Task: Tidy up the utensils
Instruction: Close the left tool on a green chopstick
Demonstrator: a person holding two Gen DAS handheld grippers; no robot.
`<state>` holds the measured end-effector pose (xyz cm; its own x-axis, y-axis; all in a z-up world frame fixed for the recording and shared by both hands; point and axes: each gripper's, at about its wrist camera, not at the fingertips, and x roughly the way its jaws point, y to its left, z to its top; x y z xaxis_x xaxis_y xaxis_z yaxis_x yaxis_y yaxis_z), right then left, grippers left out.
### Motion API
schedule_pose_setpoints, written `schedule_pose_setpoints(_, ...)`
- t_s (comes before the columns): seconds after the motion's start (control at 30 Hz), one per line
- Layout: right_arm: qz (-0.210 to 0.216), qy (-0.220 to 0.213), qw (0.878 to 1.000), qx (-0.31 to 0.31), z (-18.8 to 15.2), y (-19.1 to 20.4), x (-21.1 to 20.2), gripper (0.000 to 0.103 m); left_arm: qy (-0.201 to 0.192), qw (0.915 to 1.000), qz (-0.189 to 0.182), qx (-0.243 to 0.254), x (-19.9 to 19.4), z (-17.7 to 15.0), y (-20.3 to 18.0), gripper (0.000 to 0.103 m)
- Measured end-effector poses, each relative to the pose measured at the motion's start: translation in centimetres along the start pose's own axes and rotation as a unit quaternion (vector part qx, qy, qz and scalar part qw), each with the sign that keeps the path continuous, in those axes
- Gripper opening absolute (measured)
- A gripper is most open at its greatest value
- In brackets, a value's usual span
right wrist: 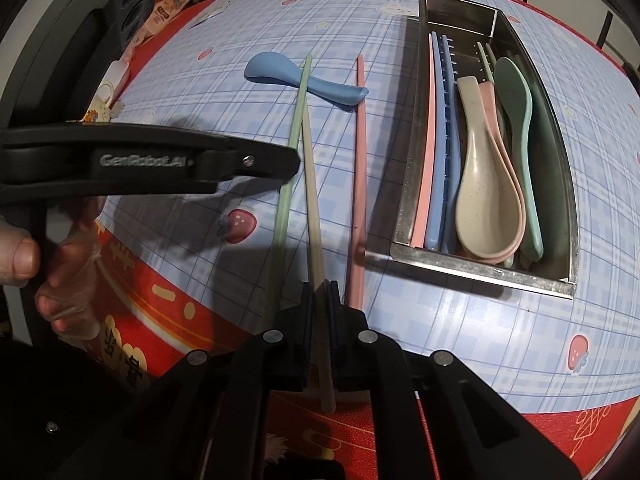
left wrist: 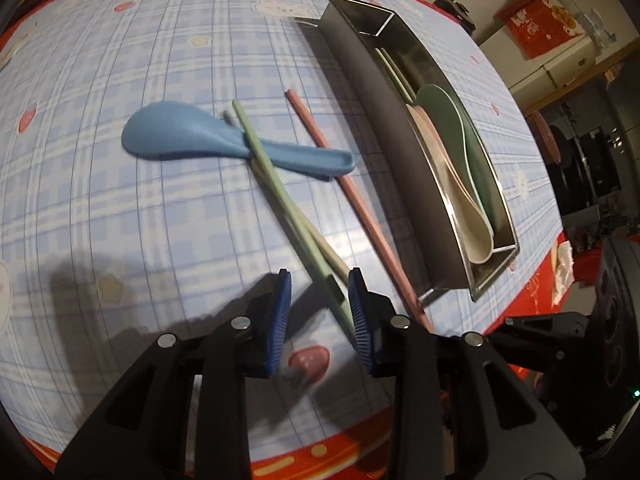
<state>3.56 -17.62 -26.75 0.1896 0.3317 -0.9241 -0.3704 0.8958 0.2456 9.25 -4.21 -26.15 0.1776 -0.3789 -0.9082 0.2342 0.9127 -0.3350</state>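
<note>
My bench [right wrist: 460, 320] has a metal tray [right wrist: 480, 268] at two o'clock, already holding spoons and some chopsticks. A blue spoon [right wrist: 280, 72], green chopstick [right wrist: 294, 128] and pink chopstick [right wrist: 360, 140] still lie outside. My right claw [right wrist: 322, 292] pinches the cream chopstick [right wrist: 310, 184]. My left claw [left wrist: 320, 284] is half open around the green one, not squeezing yet.
</note>
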Motion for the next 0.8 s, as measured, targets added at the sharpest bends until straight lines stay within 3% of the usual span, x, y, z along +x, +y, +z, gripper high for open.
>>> schedule_pose_setpoints(0.37,0.003,0.000,1.000,0.004,-0.1,-0.2,0.0,0.008,-0.008,0.9937,0.084,0.075,1.0,-0.1,-3.3,0.033)
schedule_pose_setpoints(0.5,0.004,0.000,1.000,0.005,-0.1,-0.3,0.0,0.008,-0.010,0.9909,0.104,0.084,1.1,-0.4,-3.4,0.017)
schedule_pose_setpoints(0.8,-0.008,0.007,1.000,0.003,0.3,0.3,0.2,0.008,-0.002,0.9969,0.068,0.039,-0.5,-1.9,0.0,0.011)
